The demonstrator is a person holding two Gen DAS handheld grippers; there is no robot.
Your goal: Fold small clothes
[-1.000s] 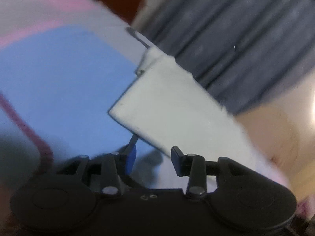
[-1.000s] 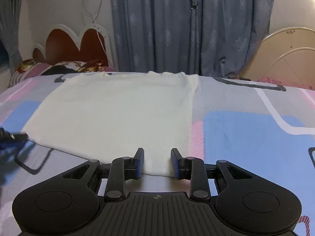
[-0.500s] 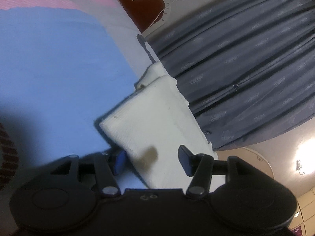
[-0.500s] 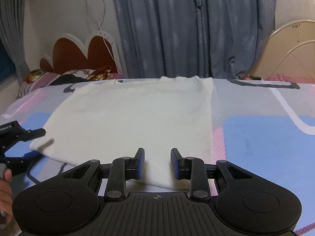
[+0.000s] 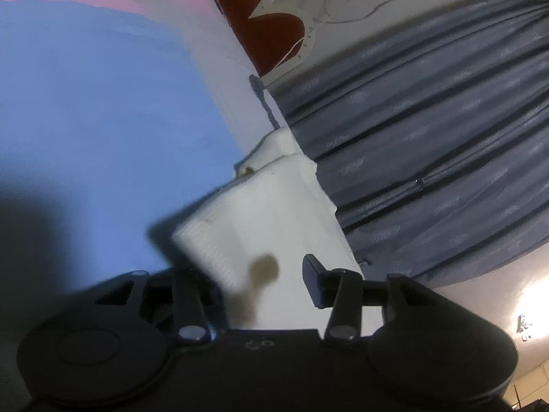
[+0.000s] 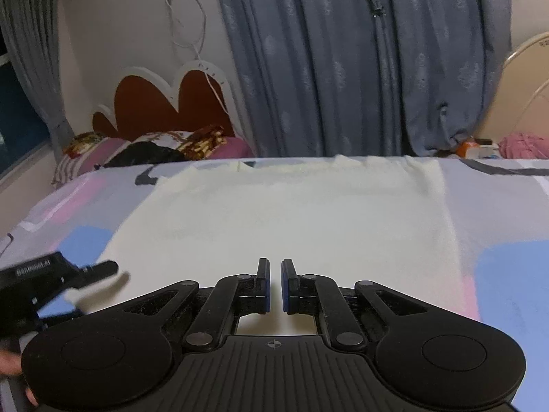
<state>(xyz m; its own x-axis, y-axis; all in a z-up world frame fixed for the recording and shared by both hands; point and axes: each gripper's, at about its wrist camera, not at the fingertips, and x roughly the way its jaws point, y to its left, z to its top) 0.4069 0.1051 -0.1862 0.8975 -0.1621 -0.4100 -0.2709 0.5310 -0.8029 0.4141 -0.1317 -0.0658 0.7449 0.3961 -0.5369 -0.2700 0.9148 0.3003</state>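
Observation:
A white garment (image 6: 281, 213) lies spread flat on the bed. In the left wrist view its near corner (image 5: 219, 254) with ribbed hem sits between my left gripper's (image 5: 260, 274) wide-open jaws, over the left finger. My left gripper also shows in the right wrist view (image 6: 68, 274) at the garment's left corner. My right gripper (image 6: 275, 285) is at the garment's near edge, jaws nearly closed with a thin gap; whether cloth is pinched between them is unclear.
The bedsheet (image 6: 507, 274) has blue, pink and grey patches. Pillows (image 6: 154, 144) and a red-and-white headboard (image 6: 164, 99) are at the far left. Grey-blue curtains (image 6: 360, 58) hang behind the bed.
My right gripper's jaws have narrowed from open to nearly closed at the near hem. My left gripper has moved in so the garment's corner lies between its jaws.

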